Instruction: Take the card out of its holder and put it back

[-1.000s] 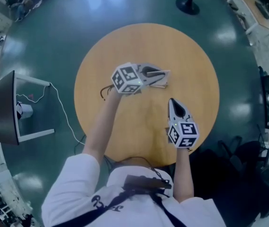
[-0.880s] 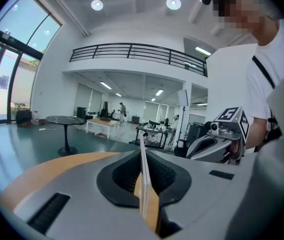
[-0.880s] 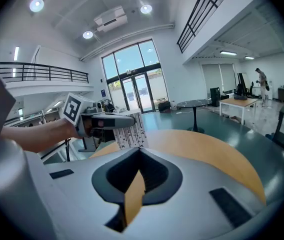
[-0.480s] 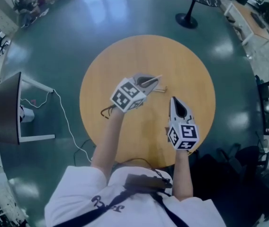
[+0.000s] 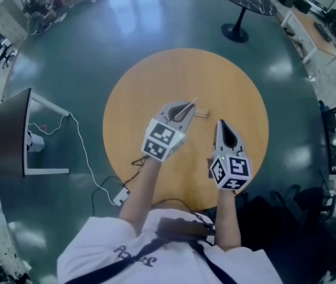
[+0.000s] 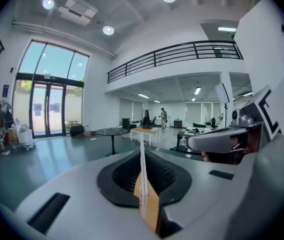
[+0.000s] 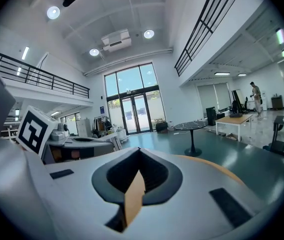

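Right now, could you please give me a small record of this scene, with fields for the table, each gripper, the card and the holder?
Surface: round wooden table
Left gripper: jaws closed on the card
Card: thin, white, seen edge-on, sticking out past the jaw tips, not in the holder
Holder: small item on the table, just right of the left gripper's tips; details too small to tell
Right gripper: jaws together, nothing between them
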### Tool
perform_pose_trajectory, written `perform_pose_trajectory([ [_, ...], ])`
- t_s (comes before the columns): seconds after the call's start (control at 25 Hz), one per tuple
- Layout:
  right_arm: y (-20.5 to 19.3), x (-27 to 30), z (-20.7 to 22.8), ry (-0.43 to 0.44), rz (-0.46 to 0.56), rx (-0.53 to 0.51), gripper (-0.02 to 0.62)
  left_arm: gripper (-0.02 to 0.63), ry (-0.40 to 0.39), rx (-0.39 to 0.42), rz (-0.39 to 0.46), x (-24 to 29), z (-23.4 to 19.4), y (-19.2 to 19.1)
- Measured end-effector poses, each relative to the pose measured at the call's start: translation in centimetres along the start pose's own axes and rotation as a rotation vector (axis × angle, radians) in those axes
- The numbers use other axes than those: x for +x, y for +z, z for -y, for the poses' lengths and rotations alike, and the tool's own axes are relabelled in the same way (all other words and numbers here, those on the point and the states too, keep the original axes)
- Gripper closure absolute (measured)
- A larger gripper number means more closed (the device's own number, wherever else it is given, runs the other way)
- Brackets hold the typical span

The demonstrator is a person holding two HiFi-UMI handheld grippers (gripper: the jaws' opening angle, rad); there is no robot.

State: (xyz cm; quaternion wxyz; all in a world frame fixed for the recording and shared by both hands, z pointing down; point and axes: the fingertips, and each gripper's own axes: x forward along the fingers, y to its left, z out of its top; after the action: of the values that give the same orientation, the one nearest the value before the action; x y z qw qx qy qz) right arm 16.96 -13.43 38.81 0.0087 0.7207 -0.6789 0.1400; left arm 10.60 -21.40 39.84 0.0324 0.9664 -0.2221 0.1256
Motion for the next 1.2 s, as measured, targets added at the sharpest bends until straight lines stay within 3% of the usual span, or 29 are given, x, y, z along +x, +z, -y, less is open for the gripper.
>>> perform_pose_trajectory([
  [0.28,1.4,-0.7,0.0,-0.046,0.058,0.009,0.577,0.578,0.132,-0.044,0.056,-2.2,-0.2,-0.3],
  [0.48,1.0,-0.7,0.6,-0.098,0.064,-0.005,0.577,0.578,0.178,-0.063,0.133,-2.8,0.3,-0.3],
  [0.76,1.0,-0.7,0.5,-0.095,0.056,-0.017,0.577,0.578,0.219,-0.084,0.199,-3.5,0.0,0.6],
  [1.2,0.7,-0.5,0.9,-0.098,0.044,-0.020,0.577,0.578,0.236,-0.077,0.186,-3.2,-0.4,0.4],
])
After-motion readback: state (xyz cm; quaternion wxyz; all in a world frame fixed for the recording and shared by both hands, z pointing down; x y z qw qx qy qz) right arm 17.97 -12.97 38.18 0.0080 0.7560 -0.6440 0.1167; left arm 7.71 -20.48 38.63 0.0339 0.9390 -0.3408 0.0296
